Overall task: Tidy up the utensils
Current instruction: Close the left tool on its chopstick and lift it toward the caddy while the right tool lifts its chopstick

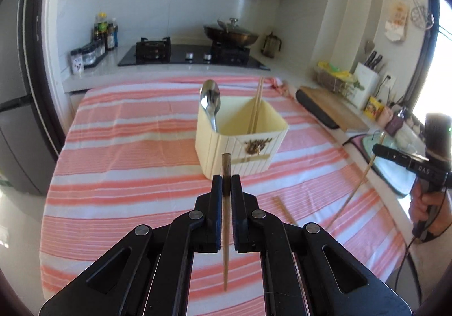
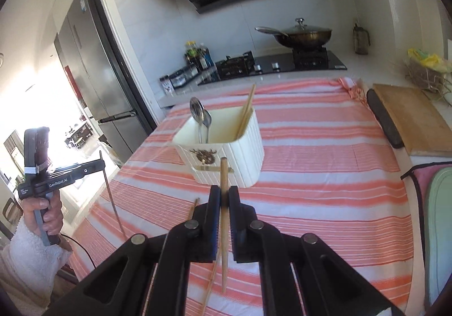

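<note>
Standing between the clenched pads of the left gripper (image 1: 226, 186), a wooden chopstick (image 1: 226, 220) rises nearly upright, its darker top poking above the fingertips and its thin end hanging over the striped cloth (image 1: 127, 132) of the tabletop. The right gripper (image 2: 225, 197) is likewise clamped on a second chopstick (image 2: 224, 220), held upright above the cloth. In the left wrist view that same stick slants down from the right gripper at the frame's right edge, blurred and thin. One more chopstick (image 1: 284, 210) lies flat on the cloth just right of the left gripper; in the right wrist view most of its length is hidden behind the gripper's linkage.

Beyond both grippers stands a cream utensil holder (image 1: 240, 140), split by a diagonal divider. Spoons (image 1: 210, 102) lean in its left compartment, their handles hidden inside, and a pair of chopsticks (image 1: 257, 104) leans in the right one. How many spoons there are is hard to tell.

A hand (image 2: 46, 214) with a white fuzzy sleeve grips the left handle at the right wrist view's edge. Farther back, a lidded wok (image 1: 231, 34) sits on the stove, and a cutting board (image 1: 334, 106) lies to the right.
</note>
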Action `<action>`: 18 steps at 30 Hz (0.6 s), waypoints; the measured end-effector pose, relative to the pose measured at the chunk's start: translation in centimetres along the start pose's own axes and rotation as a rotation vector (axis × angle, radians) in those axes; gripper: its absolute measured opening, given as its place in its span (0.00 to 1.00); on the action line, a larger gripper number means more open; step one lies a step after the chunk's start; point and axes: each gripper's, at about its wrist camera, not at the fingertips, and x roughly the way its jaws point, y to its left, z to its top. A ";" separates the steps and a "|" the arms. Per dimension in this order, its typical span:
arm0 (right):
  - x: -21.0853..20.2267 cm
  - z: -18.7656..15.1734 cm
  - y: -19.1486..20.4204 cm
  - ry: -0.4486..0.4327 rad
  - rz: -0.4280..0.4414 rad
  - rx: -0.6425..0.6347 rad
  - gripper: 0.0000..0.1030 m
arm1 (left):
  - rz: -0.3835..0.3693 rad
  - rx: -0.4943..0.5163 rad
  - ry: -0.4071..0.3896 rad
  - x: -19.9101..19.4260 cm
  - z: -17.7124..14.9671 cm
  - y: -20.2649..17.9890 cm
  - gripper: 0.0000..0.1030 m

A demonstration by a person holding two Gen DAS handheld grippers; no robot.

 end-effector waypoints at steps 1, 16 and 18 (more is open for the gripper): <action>-0.6 0.3 0.6 -0.023 0.000 -0.009 0.06 | -0.005 -0.013 -0.020 -0.7 0.3 0.0 0.04; -2.1 12.0 5.1 -0.287 -0.047 -0.130 0.06 | -0.004 -0.063 -0.314 -6.0 11.0 -0.8 0.04; -1.6 13.7 5.9 -0.338 -0.073 -0.160 0.06 | 0.045 -0.034 -0.361 -5.3 12.6 -1.5 0.04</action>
